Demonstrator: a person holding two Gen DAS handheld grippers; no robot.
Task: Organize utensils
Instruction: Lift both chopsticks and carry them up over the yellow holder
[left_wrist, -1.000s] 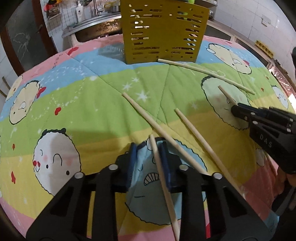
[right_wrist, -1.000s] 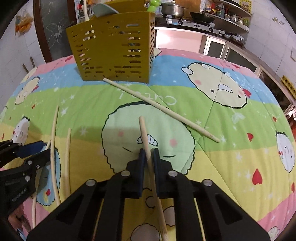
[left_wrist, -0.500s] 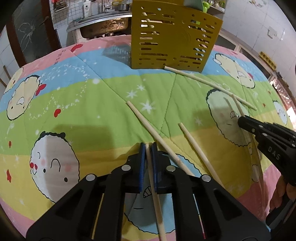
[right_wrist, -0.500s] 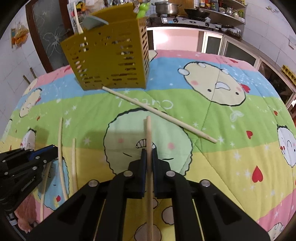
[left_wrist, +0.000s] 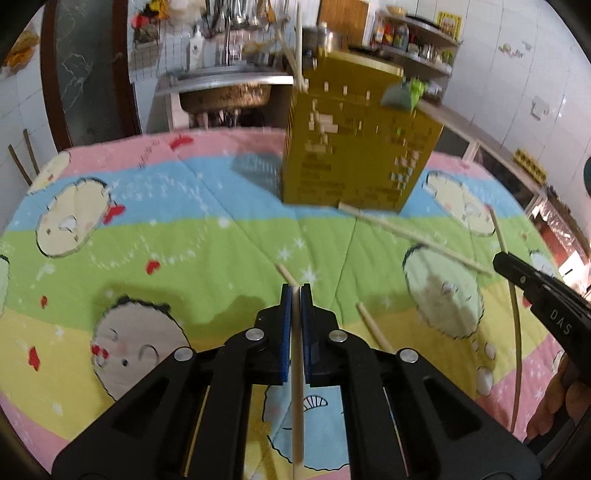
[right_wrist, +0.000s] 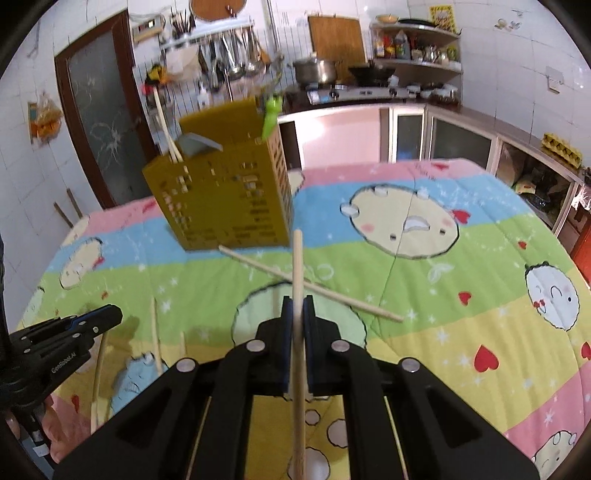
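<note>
While pale wooden chopsticks lie scattered on the cartoon quilt (right_wrist: 461, 258) before the yellow slotted holder (right_wrist: 221, 199), we find the left gripper (left_wrist: 295, 291) and right gripper (right_wrist: 297, 302) each clamped on one chopstick (left_wrist: 297, 387) (right_wrist: 297, 266), angled downward.

A striped pastel cartoon quilt (right_wrist: 461, 280) covers the table. Far back, a steel pot (right_wrist: 316, 71) and black wok (right_wrist: 371, 72) sit on the stove; a dark-framed glass door (right_wrist: 101, 114) stands far left.
</note>
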